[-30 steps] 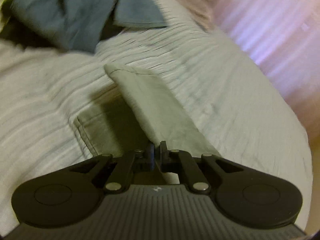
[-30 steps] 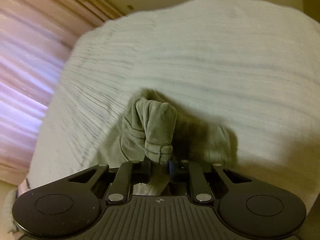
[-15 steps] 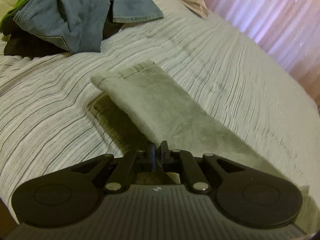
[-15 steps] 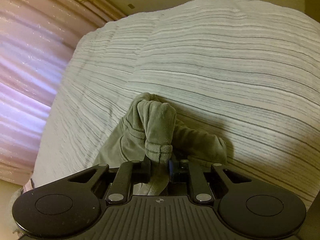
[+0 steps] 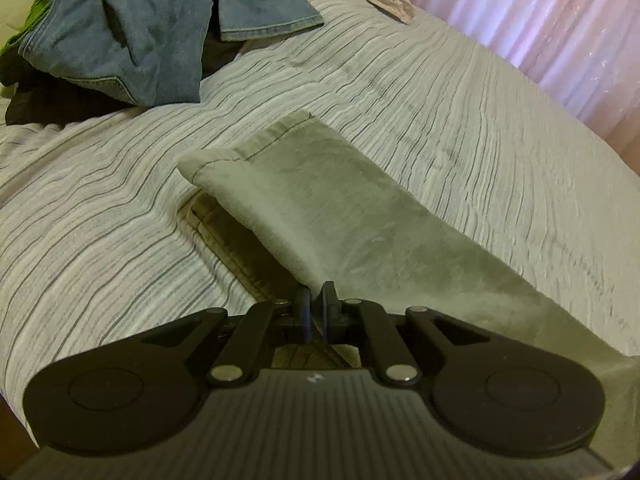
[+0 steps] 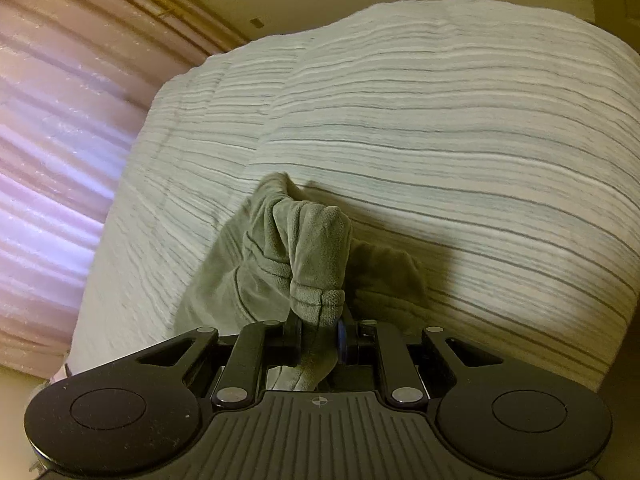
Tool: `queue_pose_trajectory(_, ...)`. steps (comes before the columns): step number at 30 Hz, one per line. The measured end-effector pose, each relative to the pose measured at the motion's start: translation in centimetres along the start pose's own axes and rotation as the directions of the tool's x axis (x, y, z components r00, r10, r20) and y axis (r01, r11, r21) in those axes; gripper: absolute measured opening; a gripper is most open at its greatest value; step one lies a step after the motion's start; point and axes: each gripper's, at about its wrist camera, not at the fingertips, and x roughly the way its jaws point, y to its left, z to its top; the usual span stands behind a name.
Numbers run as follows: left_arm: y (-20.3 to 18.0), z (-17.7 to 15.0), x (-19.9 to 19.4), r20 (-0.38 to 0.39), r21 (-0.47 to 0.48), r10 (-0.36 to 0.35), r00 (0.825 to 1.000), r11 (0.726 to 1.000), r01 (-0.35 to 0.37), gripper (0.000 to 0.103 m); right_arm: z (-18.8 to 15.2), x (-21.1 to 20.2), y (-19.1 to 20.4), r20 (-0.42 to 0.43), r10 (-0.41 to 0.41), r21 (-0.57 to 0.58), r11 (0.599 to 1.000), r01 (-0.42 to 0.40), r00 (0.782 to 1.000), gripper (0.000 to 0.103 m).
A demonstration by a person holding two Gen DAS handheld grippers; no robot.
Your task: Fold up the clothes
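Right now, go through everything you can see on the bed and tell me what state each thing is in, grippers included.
Left gripper: shut on the grey-green garment's edge.
Right gripper: shut on a bunched part.
Grey-green garment: partly lifted, hemmed end resting on the bedspread.
Jeans: crumpled, unfolded, in a pile.
Striped bedspread: spread out, slightly rumpled.
Curtain: drawn.

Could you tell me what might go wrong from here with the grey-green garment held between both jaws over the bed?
1. The left gripper pinches only a thin edge of the grey-green garment; it could slip free.
2. The right gripper holds a bunched wad, so the fold may set creased.
3. The free hem droops onto the striped bedspread and may drag unevenly.
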Motion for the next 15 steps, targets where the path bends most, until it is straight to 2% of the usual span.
queue_pose_trajectory(8,-0.6,-0.7,1.9,-0.041,0.038,0.049,0.998,0.998,-0.048,0.006,-1.4,2.2,-1.9,0.0,-0.09,0.005,0.996,0.09,0.996,0.014)
queue_pose_trajectory(11,-1.4,-0.7,2.1,-0.056,0.092,0.085,0.995,0.993,-0.08,0.008,-1.8,2.7,-2.4,-0.009,-0.11,0.017,0.994,0.11,0.994,0.014)
queue_pose_trajectory(13,-2.0,-0.6,2.0,-0.064,0.134,0.116,0.991,0.985,-0.107,0.013,-1.7,2.8,-2.7,-0.019,-0.108,0.045,0.993,0.108,0.994,0.015)
queue_pose_trajectory(14,-2.2,-0.5,1.7,-0.073,0.151,0.132,0.989,0.981,-0.12,0.014,-1.7,2.6,-2.5,-0.025,-0.11,0.048,0.993,0.111,0.994,0.02)
queue_pose_trajectory(15,-2.5,-0.4,1.4,-0.081,0.169,0.145,0.986,0.977,-0.129,0.016,-1.5,2.4,-2.1,-0.039,-0.129,0.03,0.991,0.131,0.991,0.042)
